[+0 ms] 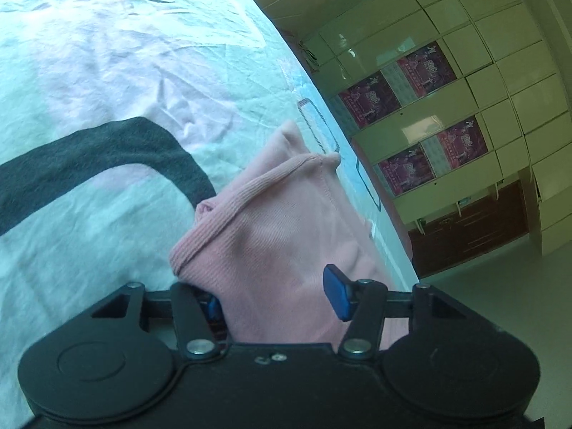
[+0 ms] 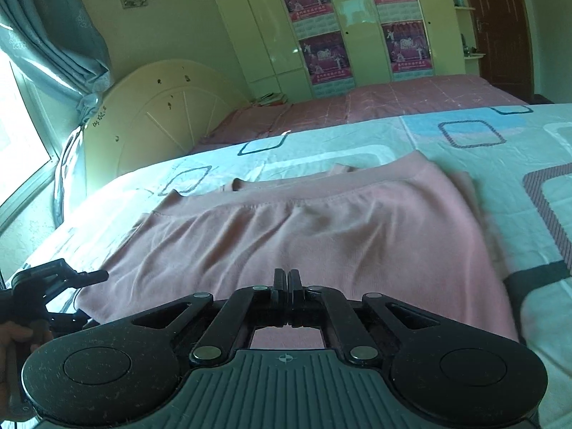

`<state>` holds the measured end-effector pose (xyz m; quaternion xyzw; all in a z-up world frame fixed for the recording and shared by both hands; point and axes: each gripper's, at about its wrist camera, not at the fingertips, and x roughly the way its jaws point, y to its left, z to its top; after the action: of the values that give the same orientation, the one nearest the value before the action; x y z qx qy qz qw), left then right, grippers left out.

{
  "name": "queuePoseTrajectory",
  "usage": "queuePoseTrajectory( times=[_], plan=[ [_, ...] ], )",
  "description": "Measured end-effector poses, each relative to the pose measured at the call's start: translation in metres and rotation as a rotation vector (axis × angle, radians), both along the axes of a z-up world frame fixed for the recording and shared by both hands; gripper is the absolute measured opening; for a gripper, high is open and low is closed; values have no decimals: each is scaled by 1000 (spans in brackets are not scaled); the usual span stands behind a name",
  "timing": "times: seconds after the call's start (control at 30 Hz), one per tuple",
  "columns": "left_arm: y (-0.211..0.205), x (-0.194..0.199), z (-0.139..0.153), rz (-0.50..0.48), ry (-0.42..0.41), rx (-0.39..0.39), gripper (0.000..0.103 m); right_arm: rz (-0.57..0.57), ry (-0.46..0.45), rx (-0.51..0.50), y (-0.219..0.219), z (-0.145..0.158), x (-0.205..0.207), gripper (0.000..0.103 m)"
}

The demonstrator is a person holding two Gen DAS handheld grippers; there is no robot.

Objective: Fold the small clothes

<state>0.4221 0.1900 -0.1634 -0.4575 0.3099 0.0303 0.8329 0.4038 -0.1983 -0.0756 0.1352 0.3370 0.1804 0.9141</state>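
Two grippers work one pink garment (image 2: 304,243) spread on the patterned bed (image 2: 464,132). Left gripper (image 1: 275,296) — fingers parted, a bunched fold between them. Right gripper (image 2: 287,286) — fingers fully closed at the garment's near edge; whether cloth is pinched, unclear.

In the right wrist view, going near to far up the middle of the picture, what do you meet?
Right gripper, jaws shut → pink garment lying on the patterned bedspread → second bed with a pink cover → wardrobe doors with posters.
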Motion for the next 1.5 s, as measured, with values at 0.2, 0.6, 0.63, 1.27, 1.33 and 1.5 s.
queuePoseTrajectory(
  times=[0.2, 0.6, 0.63, 1.27, 1.33, 1.5],
  plan=[
    [9, 20, -13, 1, -4, -28, 10, 61, 43, -2, 39, -15, 43, 0],
    [18, 8, -21, 9, -60, -82, 10, 146, 103, -85, 75, -53, 58, 0],
    [17, 7, -21, 18, -61, -84, 10, 148, 104, -81, 74, -53, 57, 0],
    [-186, 44, 113, -349, -170, 402, 10, -166, 68, 227, -122, -15, 40, 0],
    [-231, 50, 113, -429, -170, 393, 10, -216, 62, 249, -155, -11, 33, 0],
    [-337, 62, 74, -672, -118, 349, 30, -276, 85, 290, -217, -10, 19, 0]
  ],
)
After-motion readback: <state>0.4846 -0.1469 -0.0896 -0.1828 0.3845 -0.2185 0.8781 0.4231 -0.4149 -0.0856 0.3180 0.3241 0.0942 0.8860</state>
